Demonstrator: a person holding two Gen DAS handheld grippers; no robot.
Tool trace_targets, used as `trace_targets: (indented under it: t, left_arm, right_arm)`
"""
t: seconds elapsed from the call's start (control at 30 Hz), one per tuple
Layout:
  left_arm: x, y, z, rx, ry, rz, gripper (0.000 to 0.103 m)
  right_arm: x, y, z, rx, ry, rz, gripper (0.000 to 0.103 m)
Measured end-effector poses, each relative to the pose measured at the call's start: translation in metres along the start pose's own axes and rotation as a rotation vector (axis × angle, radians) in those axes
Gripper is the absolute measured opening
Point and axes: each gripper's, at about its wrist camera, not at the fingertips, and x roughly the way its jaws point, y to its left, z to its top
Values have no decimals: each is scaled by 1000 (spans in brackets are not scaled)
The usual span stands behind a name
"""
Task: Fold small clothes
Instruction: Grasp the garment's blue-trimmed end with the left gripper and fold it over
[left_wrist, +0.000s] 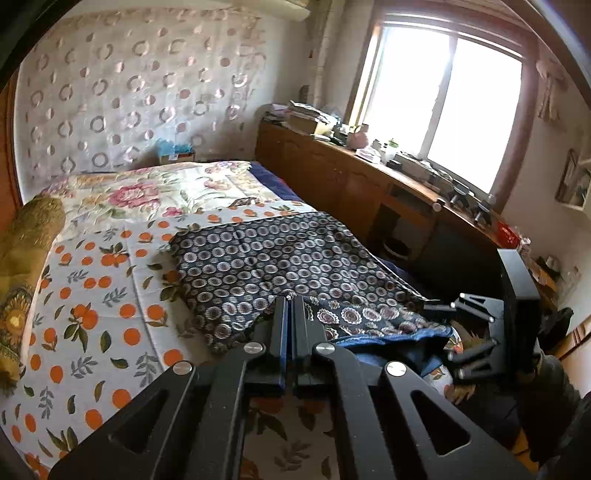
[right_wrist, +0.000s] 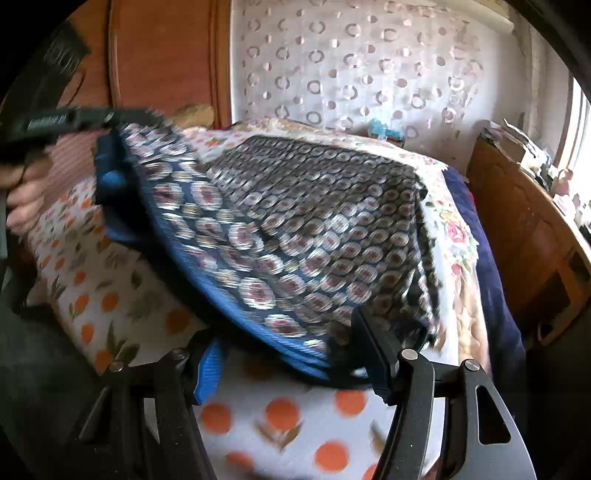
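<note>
Orange-print bedsheet lay beneath; I noted my left gripper clenched on the patterned garment, right gripper spread wide around its blue hem.

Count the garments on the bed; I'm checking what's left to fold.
1: the dark patterned garment lies on the orange-print sheet, near edge pinched by the left gripper. Others may hide beneath.

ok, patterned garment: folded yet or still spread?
Mostly spread. The garment lies flat across the bedsheet; only its near blue-trimmed edge is raised, pinched by the left gripper.
</note>
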Motion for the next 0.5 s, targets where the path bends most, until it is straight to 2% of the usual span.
trace_targets:
  t: [0.03,0.07,0.1,0.17,0.27,0.5]
  left_arm:
    - [0,3,0,-1,-1,5,2]
    - [1,7,1,0,-1,14,2]
    - [2,9,1,0,-1,19,2]
    - [7,15,3,-5,0,27,2]
    - [13,21,8,-11,2,34,2]
    - [25,34,30,-4,-4,81,2]
  right_arm:
    - [2,-6,4,17,-13,-5,64]
    - [4,-10,8,31,-27,5,54]
    - [6,-14,11,43,-39,22,49]
    - [10,-20,18,62,-57,36,26]
    - [14,-26,29,58,-87,41,12]
    - [20,-41,62,50,-159,43,8]
